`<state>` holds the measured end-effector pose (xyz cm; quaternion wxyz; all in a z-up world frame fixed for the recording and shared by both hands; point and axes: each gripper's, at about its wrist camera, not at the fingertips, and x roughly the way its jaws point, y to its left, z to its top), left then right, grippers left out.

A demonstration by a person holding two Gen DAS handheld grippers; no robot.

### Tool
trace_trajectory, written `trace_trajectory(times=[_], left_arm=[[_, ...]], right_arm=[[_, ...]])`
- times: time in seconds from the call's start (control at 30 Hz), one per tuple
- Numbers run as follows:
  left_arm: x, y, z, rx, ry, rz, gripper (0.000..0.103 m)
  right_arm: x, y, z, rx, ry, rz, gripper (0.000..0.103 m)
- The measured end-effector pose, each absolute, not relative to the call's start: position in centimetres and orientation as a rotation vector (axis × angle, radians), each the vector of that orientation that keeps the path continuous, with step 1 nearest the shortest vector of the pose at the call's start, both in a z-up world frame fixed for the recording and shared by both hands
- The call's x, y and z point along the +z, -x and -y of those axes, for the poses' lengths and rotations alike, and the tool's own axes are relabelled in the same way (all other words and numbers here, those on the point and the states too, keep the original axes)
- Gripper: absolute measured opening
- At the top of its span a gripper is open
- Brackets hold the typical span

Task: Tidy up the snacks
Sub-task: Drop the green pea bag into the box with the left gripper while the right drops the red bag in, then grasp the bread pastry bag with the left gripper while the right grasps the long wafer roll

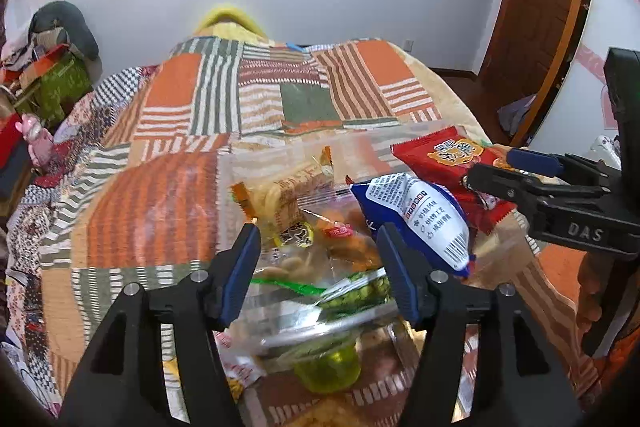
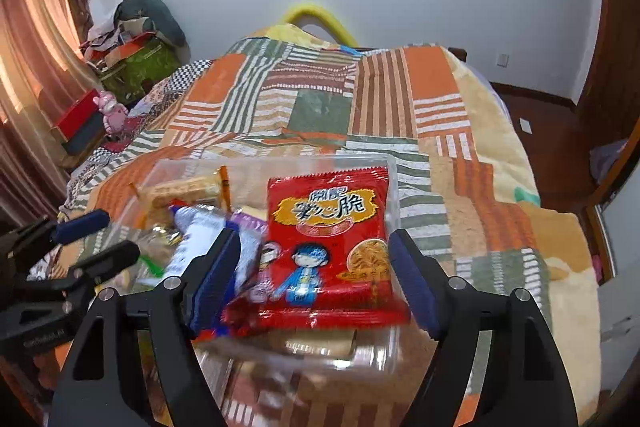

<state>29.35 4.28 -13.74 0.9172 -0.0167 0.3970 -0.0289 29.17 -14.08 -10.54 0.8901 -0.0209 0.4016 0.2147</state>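
A clear plastic box (image 2: 280, 163) sits on the patchwork bed, filled with several snack packets. A red noodle-snack packet (image 2: 328, 239) lies on top, between the fingers of my right gripper (image 2: 314, 279), which stands open around it; no pad visibly presses it. My left gripper (image 1: 318, 271) is open over the box (image 1: 280, 147), above a green pea packet (image 1: 356, 291) and peanuts. A blue and white packet (image 1: 420, 215) lies just outside its right finger. An orange cracker packet (image 1: 288, 191) lies behind. The right gripper (image 1: 490, 167) shows beside the red packet (image 1: 436, 155).
The patchwork blanket (image 2: 360, 99) covers the whole bed. Boxes and clothes (image 2: 132, 59) are piled at the far left beside a pink toy (image 2: 114, 115). A wooden door (image 1: 540, 7) and floor lie to the right. A yellow-green jelly cup (image 1: 332, 367) sits under the box's near edge.
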Motion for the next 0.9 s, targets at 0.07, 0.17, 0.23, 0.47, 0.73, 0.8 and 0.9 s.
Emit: trace_trajectory(times=[0.07,0.17,0.23,0.47,0.73,0.8,0.9], left_arm=[[-13.0,-28.5,-4.6,-0.051,0.025,-0.804,0.064],[-12.3,-27.1,-5.2,-0.035,0.011,-0.799,0.068],[-12.2,-26.3,-5.5,-0.023,0.003,-0.801,0.069],[-13.7,-23.1,-6.8,0.003,0.01,-0.866,0.073],[-17.7,-20.1,-6.2,-0.035,0.041,-0.978,0.078],[-18.7,-19.4,-5.6,-0.057,0.03,-0.998,0.079],[-20.0,-18.7,-4.9,-0.087,0.014,-1.02,0.083]], right_arm=[[-10.0,-28.2,14.1,0.461,0.044,-0.827,0.074],[-9.5,-26.6,14.1,0.484,0.058,-0.813,0.074],[-9.4,-25.4,13.8,0.5,0.07,-0.811,0.075],[-10.3,-22.5,13.2,0.543,0.085,-0.844,0.075],[-12.7,-20.4,12.6,0.568,0.069,-0.918,0.075],[-13.3,-20.1,12.6,0.574,0.065,-0.938,0.075],[-13.9,-19.6,12.4,0.579,0.058,-0.959,0.075]])
